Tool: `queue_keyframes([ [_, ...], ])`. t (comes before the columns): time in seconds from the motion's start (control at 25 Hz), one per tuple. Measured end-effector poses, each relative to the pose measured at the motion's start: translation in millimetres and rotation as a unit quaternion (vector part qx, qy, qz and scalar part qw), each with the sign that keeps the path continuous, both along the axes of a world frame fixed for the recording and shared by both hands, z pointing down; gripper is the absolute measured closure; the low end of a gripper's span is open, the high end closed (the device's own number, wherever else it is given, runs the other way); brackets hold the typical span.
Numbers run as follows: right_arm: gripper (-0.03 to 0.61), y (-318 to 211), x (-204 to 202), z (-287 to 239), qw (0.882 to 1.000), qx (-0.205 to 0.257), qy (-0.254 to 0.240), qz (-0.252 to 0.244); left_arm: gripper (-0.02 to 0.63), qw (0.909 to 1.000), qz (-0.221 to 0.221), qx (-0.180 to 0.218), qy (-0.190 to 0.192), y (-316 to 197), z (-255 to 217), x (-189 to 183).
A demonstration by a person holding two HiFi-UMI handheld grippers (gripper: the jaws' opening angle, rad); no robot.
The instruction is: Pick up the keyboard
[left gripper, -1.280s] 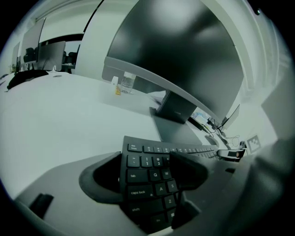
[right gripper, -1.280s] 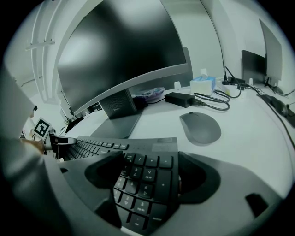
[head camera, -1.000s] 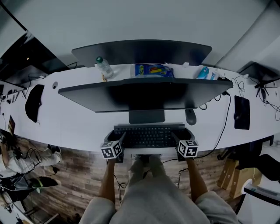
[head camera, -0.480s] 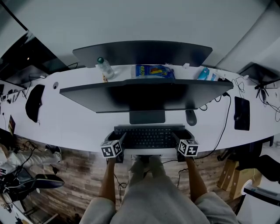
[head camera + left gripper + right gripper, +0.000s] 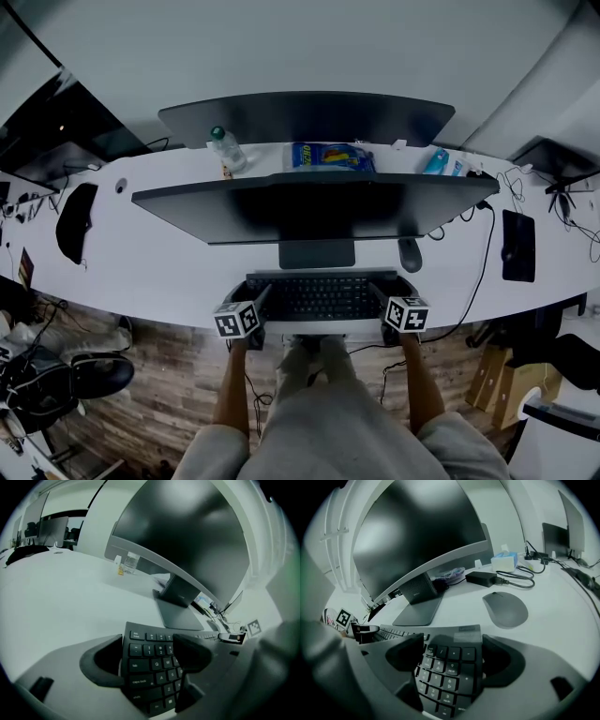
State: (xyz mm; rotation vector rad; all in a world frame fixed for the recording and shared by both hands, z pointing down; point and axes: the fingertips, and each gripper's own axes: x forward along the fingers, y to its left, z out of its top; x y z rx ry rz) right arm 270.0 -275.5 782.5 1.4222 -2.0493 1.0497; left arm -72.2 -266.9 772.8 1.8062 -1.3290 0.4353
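**A:** While both tongs sit on it, where's the task's thing?

**B:** Black flat plastic keyboard point(image 5: 319, 294), at 6 o'clock of the grey monitor stand point(image 5: 317, 253), on the near edge of the white curved desk point(image 5: 169, 272).

**A:** Tongs?

**B:** Left gripper point(image 5: 150, 644): the jaws bracket the keyboard's 9 o'clock end and look pinched onto it. Right gripper point(image 5: 452, 644): same on the 3 o'clock end, over the number pad.

**A:** Step?

**B:** Grasp looks done. I can't tell if it's off the desk.

**A:** Next?

**B:** My call is to raise both ends together and level. An uneven lift could twist it loose. Grey oval mouse point(image 5: 505, 609) sits at 1 o'clock of the right end, apart, so it's no obstacle.
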Motion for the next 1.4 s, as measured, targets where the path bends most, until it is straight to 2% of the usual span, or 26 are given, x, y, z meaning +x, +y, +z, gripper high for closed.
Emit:
queue_keyframes([
  [0.16,0.201,-2,0,1,1.0,0.003,0.004,-0.005,0.298,1.0,0.007,-0.002,0.006,-3,3,1],
  [0.28,0.201,-3,-2,3,1.0,0.002,0.008,-0.008,0.298,0.9998,0.019,-0.001,-0.005,-6,4,2],
  [0.52,0.212,-5,2,4,1.0,0.003,0.019,0.008,0.299,1.0,0.007,-0.001,0.0,-8,3,2],
  [0.72,0.212,-1,0,5,1.0,0.007,0.014,0.003,0.298,0.9998,0.013,-0.001,-0.015,-6,2,2],
  [1.08,0.216,-7,-7,-22,0.999,0.043,0.019,-0.005,0.298,0.9995,0.0,0.025,-0.021,-5,-19,-5],
  [1.4,0.216,-5,-8,-68,0.996,0.082,0.016,-0.003,0.298,0.9974,0.002,0.067,-0.026,-4,-66,-6],
])
